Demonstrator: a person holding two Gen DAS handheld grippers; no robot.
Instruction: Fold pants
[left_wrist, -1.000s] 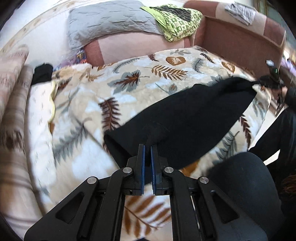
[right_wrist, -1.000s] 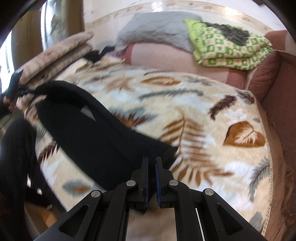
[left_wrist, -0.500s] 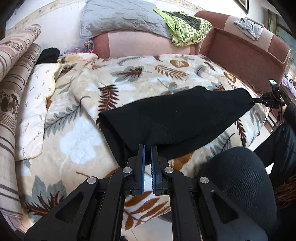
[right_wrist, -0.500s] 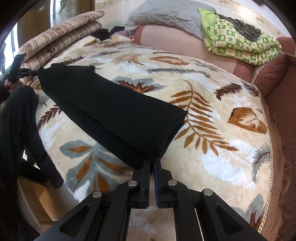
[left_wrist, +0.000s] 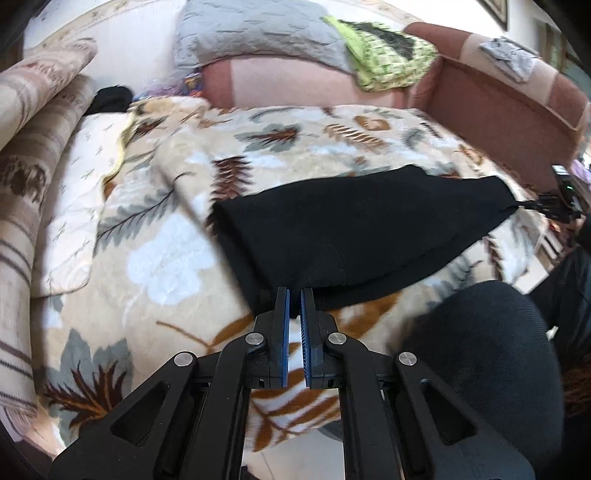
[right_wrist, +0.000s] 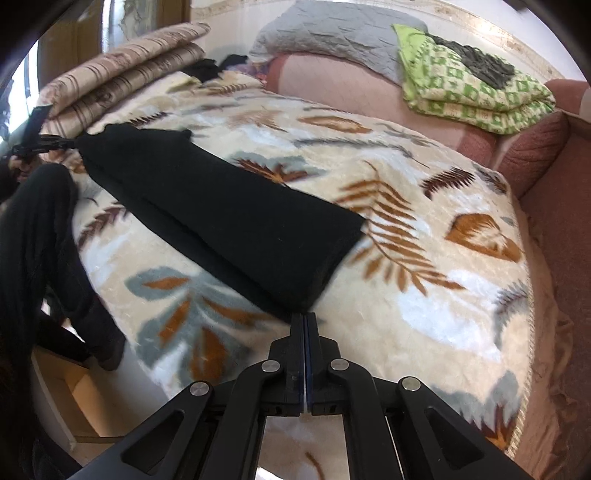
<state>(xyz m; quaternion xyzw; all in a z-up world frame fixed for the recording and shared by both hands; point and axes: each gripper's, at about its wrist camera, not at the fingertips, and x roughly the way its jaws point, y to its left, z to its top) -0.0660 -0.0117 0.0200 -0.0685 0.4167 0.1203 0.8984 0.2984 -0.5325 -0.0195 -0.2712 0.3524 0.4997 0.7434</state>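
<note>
Black pants (left_wrist: 354, 236) stretched flat across leaf-print blanket (left_wrist: 166, 258). Left gripper (left_wrist: 293, 295) low at near edge, jaws pinching one end; right gripper (right_wrist: 306, 319) clamped tight on other end.

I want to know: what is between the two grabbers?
The black fabric pants, stretched over the leaf-print blanket, held by left gripper and right gripper; both views.

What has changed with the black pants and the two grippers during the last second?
The black pants, hanging slack before, now lie flat on the leaf-pattern blanket. The left gripper and right gripper stay clamped on opposite ends.
</note>
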